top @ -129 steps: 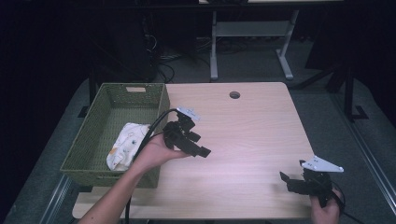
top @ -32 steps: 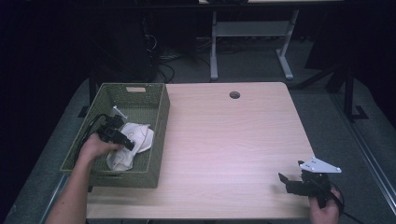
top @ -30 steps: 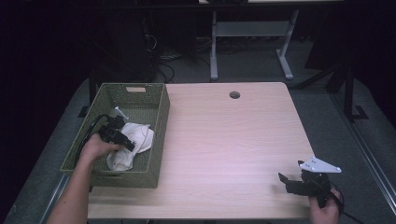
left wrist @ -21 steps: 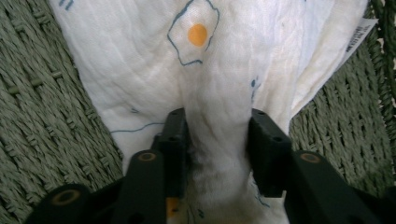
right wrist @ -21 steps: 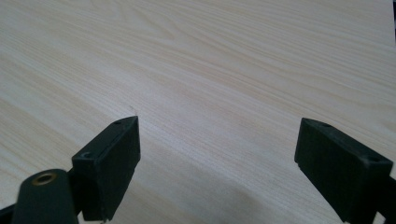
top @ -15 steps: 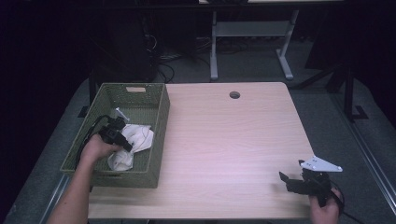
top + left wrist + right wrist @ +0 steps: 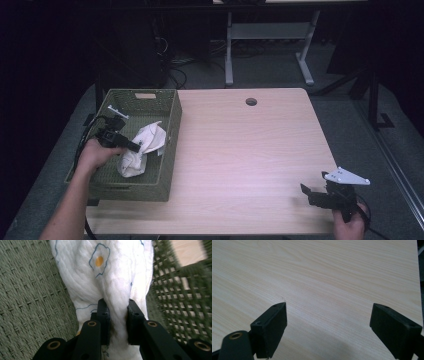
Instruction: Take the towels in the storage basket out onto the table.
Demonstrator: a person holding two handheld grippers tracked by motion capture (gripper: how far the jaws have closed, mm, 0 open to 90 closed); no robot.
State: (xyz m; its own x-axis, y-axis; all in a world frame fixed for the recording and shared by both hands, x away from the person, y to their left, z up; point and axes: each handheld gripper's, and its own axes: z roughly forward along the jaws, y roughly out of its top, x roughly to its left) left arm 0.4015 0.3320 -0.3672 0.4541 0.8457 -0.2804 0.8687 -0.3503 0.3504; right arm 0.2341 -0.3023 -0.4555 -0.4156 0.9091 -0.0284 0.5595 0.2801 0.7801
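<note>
White quilted cloth (image 7: 110, 277) with blue-outlined, orange-centred motifs, soft and crumpled, sits in my woven green basket (image 7: 165, 150) at the table's (image 7: 250, 150) left, a fold pinched between my left gripper (image 7: 117, 315), whose jaws have just closed; open-lattice wall close beside, bare pale woodgrain beyond, my right gripper (image 7: 328, 332) gaping, empty.

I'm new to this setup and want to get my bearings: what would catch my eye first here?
Most striking is the white cloth with blue and orange prints, pinched by the left gripper inside the green woven basket at the table's left edge. Across the bare wooden table, the right gripper sits near the front right corner, jaws wide apart and holding nothing.
</note>
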